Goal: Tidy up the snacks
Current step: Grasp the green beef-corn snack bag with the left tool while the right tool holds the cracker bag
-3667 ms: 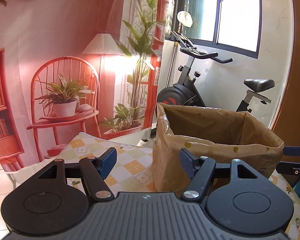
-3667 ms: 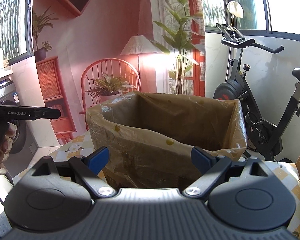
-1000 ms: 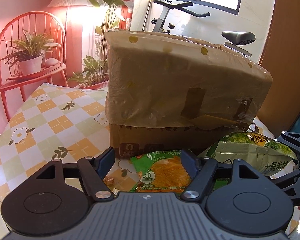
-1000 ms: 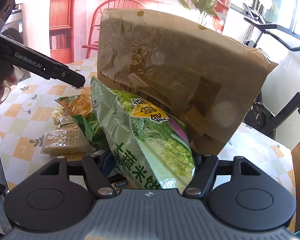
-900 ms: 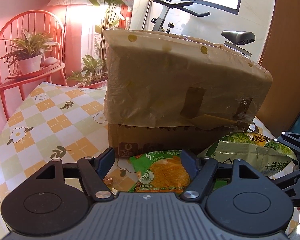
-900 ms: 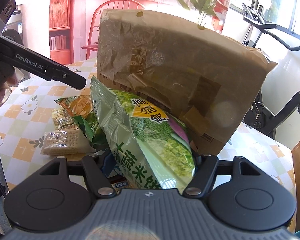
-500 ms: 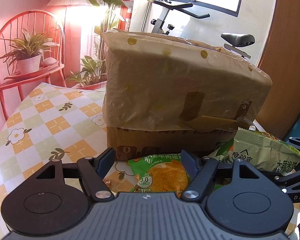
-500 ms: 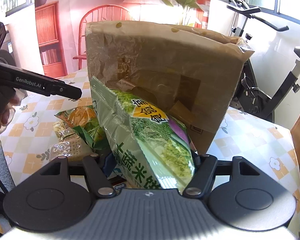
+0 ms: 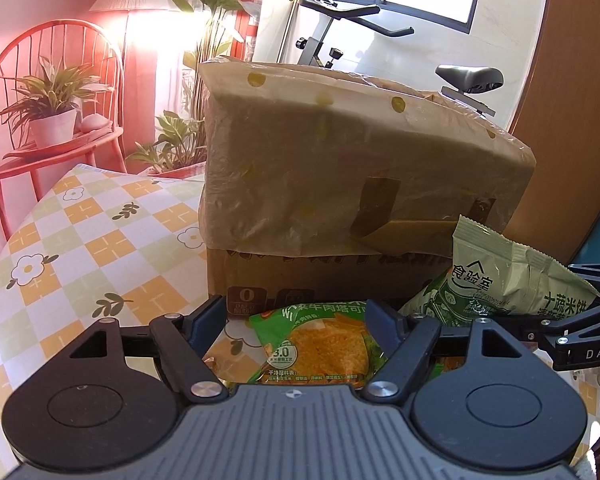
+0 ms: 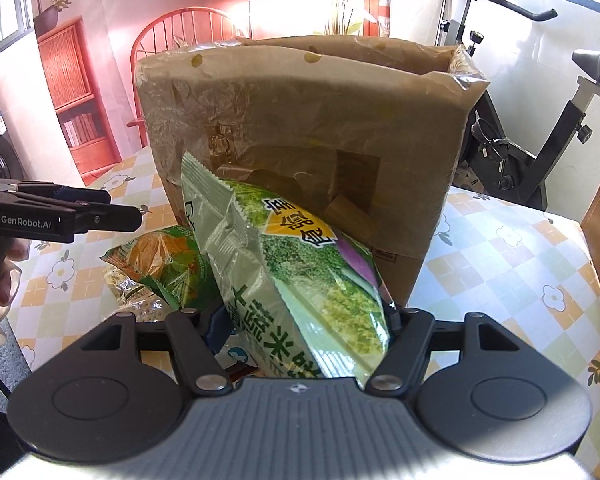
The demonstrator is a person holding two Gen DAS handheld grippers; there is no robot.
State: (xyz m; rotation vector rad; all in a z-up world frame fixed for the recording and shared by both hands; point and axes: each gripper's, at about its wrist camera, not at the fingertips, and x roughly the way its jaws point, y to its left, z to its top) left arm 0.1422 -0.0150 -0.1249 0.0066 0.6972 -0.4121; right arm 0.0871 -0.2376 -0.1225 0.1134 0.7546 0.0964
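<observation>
Beside the lined cardboard box (image 10: 300, 140) on the checked worktop (image 9: 80, 248), my right gripper (image 10: 304, 320) stays clenched on the pale green rice-cracker bag (image 10: 292, 280) and has lifted it clear of the snack pile, rolling it so the sealed top edge now stands up against the box's front wall. A second ago the same bag lay lower and flatter at the right of the left wrist view; now it rears up there (image 9: 512, 280), its crimped edge overlapping the box's lower corner. That puts the bag partway to the box's open top, which I judge to be its destination, though it is not yet over the rim

My left gripper (image 9: 296, 316) has kept its place, and its jaws are opening; the orange-and-green chip packet (image 9: 324, 348) lies on the worktop between them, with no pad pressing on it that I can see. Smaller wrapped snacks (image 10: 136, 300) remain beside the packet, untouched. Several seconds back both cameras looked level at the box's rim with no snacks in view; both now tilt down onto the pile
</observation>
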